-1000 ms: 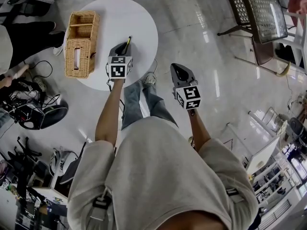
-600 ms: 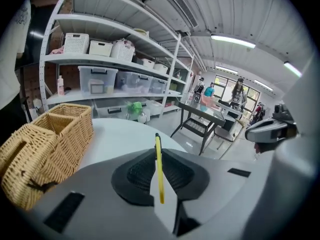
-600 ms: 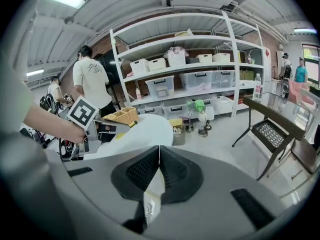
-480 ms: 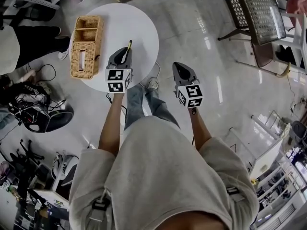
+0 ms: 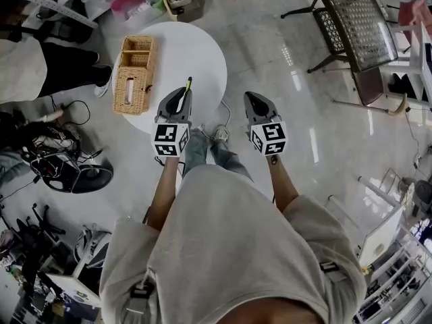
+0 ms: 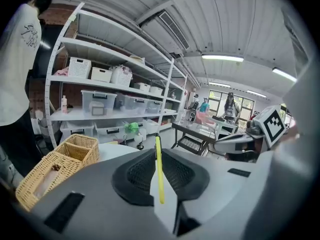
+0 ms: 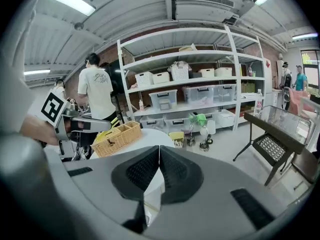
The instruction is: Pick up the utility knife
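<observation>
The utility knife is slim and yellow, and my left gripper is shut on it above the near edge of the round white table. In the left gripper view the knife stands clamped between the two dark pads, its tip sticking out past my left gripper. My right gripper hangs over the floor to the right of the table. Seen in the right gripper view, my right gripper is shut, its pads meeting with nothing between them.
A wicker basket with compartments lies on the table's left side. A person stands at the left beside cables and gear on the floor. A dark mesh table stands at the upper right. Storage shelves with bins line the far wall.
My left gripper has risen with the knife held in it, away from the tabletop. The right gripper has risen a little too. The table and basket have slid lower in the head view.
</observation>
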Demonstrator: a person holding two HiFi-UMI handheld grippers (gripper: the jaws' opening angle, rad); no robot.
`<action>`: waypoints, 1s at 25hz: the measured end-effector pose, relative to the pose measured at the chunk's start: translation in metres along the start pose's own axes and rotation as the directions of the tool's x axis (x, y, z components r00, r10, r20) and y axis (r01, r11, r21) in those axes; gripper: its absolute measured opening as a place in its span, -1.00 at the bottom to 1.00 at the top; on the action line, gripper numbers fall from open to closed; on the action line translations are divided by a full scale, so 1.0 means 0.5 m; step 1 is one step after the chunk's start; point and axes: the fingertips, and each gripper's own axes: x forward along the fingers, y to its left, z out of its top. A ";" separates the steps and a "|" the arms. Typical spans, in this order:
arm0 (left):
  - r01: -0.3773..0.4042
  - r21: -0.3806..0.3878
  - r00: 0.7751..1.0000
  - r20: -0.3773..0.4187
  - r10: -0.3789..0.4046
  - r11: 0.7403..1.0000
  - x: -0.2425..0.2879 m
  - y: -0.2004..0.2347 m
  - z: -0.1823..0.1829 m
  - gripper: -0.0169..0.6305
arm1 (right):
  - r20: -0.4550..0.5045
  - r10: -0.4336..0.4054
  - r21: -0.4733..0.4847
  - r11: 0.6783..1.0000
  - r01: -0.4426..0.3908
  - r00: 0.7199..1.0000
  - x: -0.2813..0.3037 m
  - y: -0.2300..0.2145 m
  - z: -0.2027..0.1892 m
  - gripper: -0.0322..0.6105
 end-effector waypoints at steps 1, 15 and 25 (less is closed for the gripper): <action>-0.002 0.002 1.000 0.012 0.002 1.000 -0.008 0.000 0.010 -0.79 | 0.014 -0.003 -0.003 1.000 0.003 1.000 -0.001 0.002 0.013 -0.80; -0.034 0.077 0.985 0.171 0.020 0.996 -0.054 0.003 0.189 -0.79 | 0.219 -0.029 -0.105 0.993 0.053 0.975 -0.050 0.005 0.213 -0.80; -0.055 0.142 0.964 0.265 0.016 0.988 -0.069 -0.014 0.284 -0.79 | 0.337 -0.051 -0.114 0.989 0.094 0.940 -0.095 -0.023 0.298 -0.80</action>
